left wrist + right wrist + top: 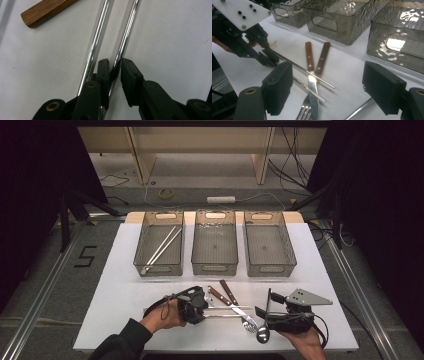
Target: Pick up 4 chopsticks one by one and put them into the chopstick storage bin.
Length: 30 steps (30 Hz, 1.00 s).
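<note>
The metal chopstick (pixel 122 47) lies on the white table (pixel 125 310), and this is the thing in hand now. The left gripper (pixel 114 65) has its two black jaws one on each side of the near end of this chopstick. In the left gripper view the jaws stand very close around the thin rod, and the right pad seems to touch it, but I cannot tell if both pads press it already. A second metal chopstick (pixel 96 42) lies just beside the first one, on the outer side of the left jaw, almost parallel to it.

Beyond the chopstick, two wooden-handled knives (pixel 223 294) lie across it, and a fork (pixel 248 323) and a spoon (pixel 262 334) rest near its far end. The right gripper (pixel 327 92) hovers near that far end, with its jaws wide apart and nothing between them. Behind the chopstick, well apart, three grey bins stand in a row; the left bin (pixel 159 243) already holds two chopsticks (pixel 161 248), and the middle bin (pixel 214 242) and the right bin (pixel 269 243) look empty.

What can go wrong, in my judgement: the rod is smooth and round, so it may slip or roll out of the pads if the grip is not centred. It may also swing down because it is held at one end. The crossing knives could be dragged along during lifting, and the neighbouring chopstick could be pushed away.
</note>
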Each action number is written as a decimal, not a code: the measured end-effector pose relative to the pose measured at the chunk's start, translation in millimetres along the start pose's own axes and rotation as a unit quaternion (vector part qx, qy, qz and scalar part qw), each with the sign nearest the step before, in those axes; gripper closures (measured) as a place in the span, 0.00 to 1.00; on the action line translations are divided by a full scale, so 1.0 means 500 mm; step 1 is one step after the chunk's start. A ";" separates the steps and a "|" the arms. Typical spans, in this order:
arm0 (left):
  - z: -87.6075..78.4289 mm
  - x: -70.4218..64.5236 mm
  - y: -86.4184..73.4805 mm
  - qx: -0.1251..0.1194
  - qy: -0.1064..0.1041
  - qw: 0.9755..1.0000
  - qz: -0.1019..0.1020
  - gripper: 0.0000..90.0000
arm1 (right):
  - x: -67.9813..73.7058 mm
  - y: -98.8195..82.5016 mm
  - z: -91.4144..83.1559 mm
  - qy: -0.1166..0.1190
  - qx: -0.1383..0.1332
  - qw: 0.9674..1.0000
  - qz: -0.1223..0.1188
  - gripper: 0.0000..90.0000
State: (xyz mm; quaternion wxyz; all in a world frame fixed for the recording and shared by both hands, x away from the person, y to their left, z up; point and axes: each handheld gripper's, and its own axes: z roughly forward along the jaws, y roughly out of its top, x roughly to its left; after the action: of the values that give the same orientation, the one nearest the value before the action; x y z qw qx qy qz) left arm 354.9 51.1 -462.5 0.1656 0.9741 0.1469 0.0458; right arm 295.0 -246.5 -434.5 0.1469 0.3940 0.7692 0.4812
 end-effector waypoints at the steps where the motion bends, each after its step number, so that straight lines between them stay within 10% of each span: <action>1: 0.000 -0.002 0.001 0.003 0.002 1.000 0.004 0.87 | 0.000 0.000 0.000 0.000 0.000 1.000 0.000 0.29; 16: -0.001 -0.009 0.002 0.005 0.004 0.999 0.042 0.94 | 0.000 0.000 -0.001 0.000 0.000 1.000 -0.001 0.29; 30: -0.027 -0.007 0.001 -0.034 0.001 0.999 0.035 0.94 | 0.000 0.000 -0.003 0.000 -0.002 1.000 -0.001 0.29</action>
State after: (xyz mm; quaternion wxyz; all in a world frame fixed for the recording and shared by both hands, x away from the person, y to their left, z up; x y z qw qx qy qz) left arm 349.8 53.8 -449.6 0.1970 0.9724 0.1116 0.0573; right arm 294.5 -247.4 -433.7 0.1480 0.3930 0.7686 0.4827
